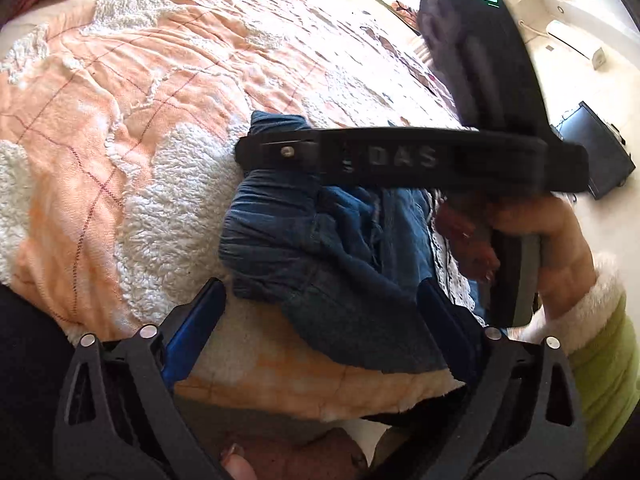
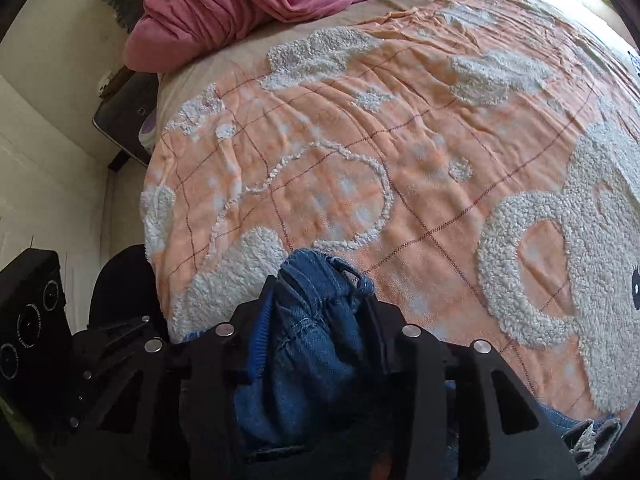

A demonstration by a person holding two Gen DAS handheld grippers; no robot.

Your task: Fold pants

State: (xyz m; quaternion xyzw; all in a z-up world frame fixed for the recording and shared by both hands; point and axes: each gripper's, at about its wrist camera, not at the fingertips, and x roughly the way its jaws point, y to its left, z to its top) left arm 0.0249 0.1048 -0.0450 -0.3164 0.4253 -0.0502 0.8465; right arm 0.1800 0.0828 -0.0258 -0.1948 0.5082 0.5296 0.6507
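The blue denim pants lie bunched on the orange-and-white bedspread near the bed's front edge. My left gripper hovers over their near end. It is open, with its blue-padded fingers wide on either side of the cloth and not pressing it. The right gripper's black body crosses above the pants, held by a hand in a green sleeve with a white cuff. In the right wrist view my right gripper is shut on a thick bunch of denim with a belt loop sticking out.
A pink blanket is heaped at the far end of the bed. A dark flat object sits beside the bed's left edge. A black unit with round lenses shows at lower left, and a black box stands on the floor.
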